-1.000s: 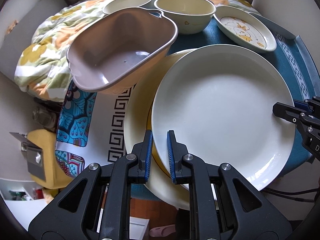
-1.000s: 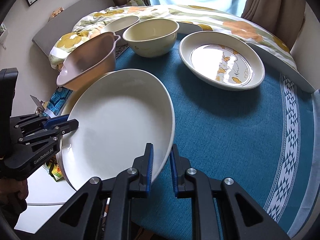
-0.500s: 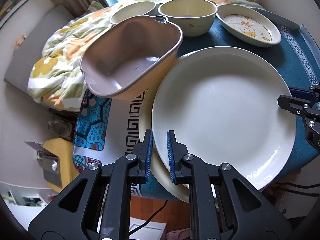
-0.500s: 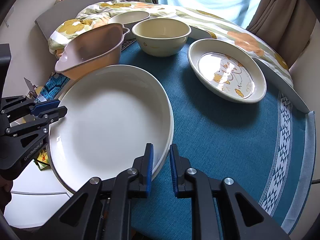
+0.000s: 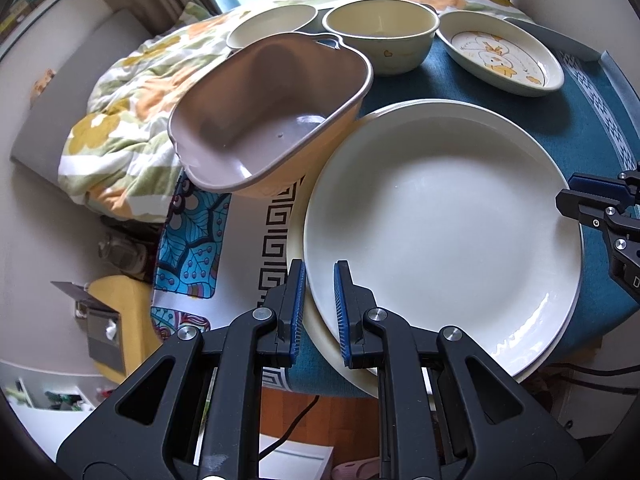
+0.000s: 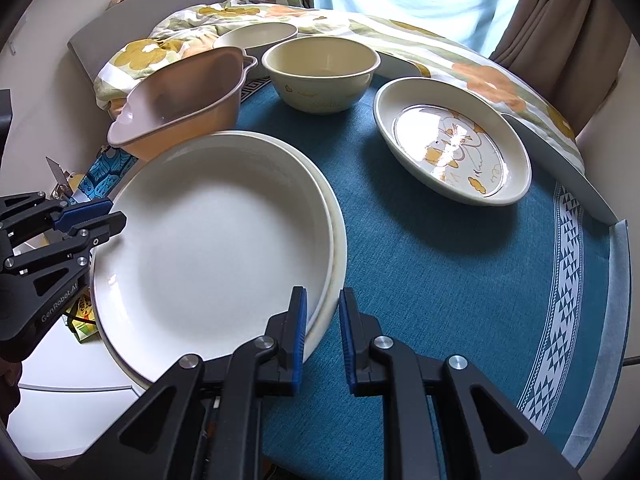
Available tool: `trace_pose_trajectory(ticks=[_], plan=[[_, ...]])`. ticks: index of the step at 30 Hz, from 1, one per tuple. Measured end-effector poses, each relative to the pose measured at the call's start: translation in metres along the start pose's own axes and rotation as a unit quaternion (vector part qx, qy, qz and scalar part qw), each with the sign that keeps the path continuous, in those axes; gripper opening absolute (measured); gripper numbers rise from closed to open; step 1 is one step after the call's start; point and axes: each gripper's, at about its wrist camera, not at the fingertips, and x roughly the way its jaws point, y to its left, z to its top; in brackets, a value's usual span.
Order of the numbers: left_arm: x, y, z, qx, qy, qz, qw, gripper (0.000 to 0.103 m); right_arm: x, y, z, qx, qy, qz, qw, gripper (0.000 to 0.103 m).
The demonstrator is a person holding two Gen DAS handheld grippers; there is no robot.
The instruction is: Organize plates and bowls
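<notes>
A large white plate (image 5: 444, 224) (image 6: 208, 248) lies on top of a cream plate (image 5: 340, 364) (image 6: 338, 256) at the near edge of the blue-clothed table (image 6: 440, 260). My left gripper (image 5: 320, 308) is shut on the white plate's rim on one side. My right gripper (image 6: 323, 332) is shut on the rims on the opposite side; it also shows in the left wrist view (image 5: 592, 200). Behind stand a pink-brown tub (image 5: 272, 116) (image 6: 180, 108), a cream bowl (image 5: 380, 36) (image 6: 320, 72), a shallow cream bowl (image 5: 272, 24) and a duck-pattern dish (image 5: 504, 60) (image 6: 452, 152).
A flowered quilt (image 6: 400, 32) lies behind the table, beside a grey cushion (image 5: 60, 92). A patterned mat (image 5: 192, 248) hangs over the table's left edge. Below it are a yellow stool (image 5: 116, 312) and the floor.
The white plate has come down from a tilt onto the cream plate and now lies nearly flat on it. Both grippers moved with it and stayed shut on its rim.
</notes>
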Motion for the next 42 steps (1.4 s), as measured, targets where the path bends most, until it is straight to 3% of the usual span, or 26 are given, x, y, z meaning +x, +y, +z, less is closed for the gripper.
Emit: trace_pose_trajectory(ticks=[5,7,8,9,10,11,12,13,16,20,26,29,33,38,42], plan=[[-0.018,0.004,0.003,-0.011,-0.019,0.003,0.9997,0.013,-0.013,-0.004,0.001,0.022,-0.015,0.009,1.0,0.015],[-0.03,0.005,0.006,-0.013,-0.032,0.015,0.9993,0.022,-0.021,-0.006,0.003,0.032,-0.021,0.012,0.999,0.015],[-0.037,0.005,0.008,-0.015,-0.039,0.021,0.9989,0.042,-0.025,-0.008,0.004,0.038,-0.023,0.015,0.999,0.015],[-0.047,0.007,0.01,-0.02,-0.052,0.027,0.9981,0.073,-0.03,-0.01,0.004,0.043,-0.026,0.022,0.998,0.018],[-0.058,0.009,0.011,-0.027,-0.071,0.029,0.9967,0.096,-0.036,-0.012,0.004,0.05,-0.033,0.031,0.998,0.025],[-0.071,0.011,0.012,-0.033,-0.093,0.026,0.9948,0.101,-0.045,-0.014,0.003,0.057,-0.047,0.037,0.997,0.055],[-0.084,0.012,0.013,-0.036,-0.113,0.014,0.9928,0.103,-0.053,-0.017,0.002,0.062,-0.061,0.041,0.995,0.095],[-0.094,0.013,0.016,-0.036,-0.123,0.0,0.9918,0.103,-0.063,-0.019,0.0,0.067,-0.075,0.044,0.994,0.103],[-0.113,0.013,0.029,-0.032,-0.131,-0.034,0.9902,0.103,-0.091,-0.03,-0.004,0.086,-0.106,0.038,0.99,0.103],[-0.133,0.01,0.048,-0.031,-0.155,-0.075,0.9845,0.103,-0.125,-0.054,-0.002,0.106,-0.144,-0.004,0.984,0.103],[-0.143,-0.009,0.083,-0.056,-0.159,-0.14,0.9757,0.103,-0.163,-0.105,0.016,0.127,-0.161,-0.064,0.977,0.103],[-0.13,-0.021,0.101,-0.078,-0.148,-0.154,0.9739,0.103,-0.165,-0.135,0.032,0.125,-0.161,-0.096,0.974,0.103],[-0.1,-0.04,0.119,-0.127,-0.114,-0.156,0.9729,0.103,-0.137,-0.179,0.052,0.115,-0.135,-0.058,0.982,0.103],[-0.056,-0.065,0.139,-0.184,-0.08,-0.155,0.9672,0.099,-0.077,-0.223,0.075,0.09,-0.089,0.019,0.992,0.102],[-0.01,-0.083,0.154,-0.217,-0.039,-0.151,0.9637,0.079,-0.024,-0.239,0.094,0.048,-0.054,0.066,0.995,0.082]])
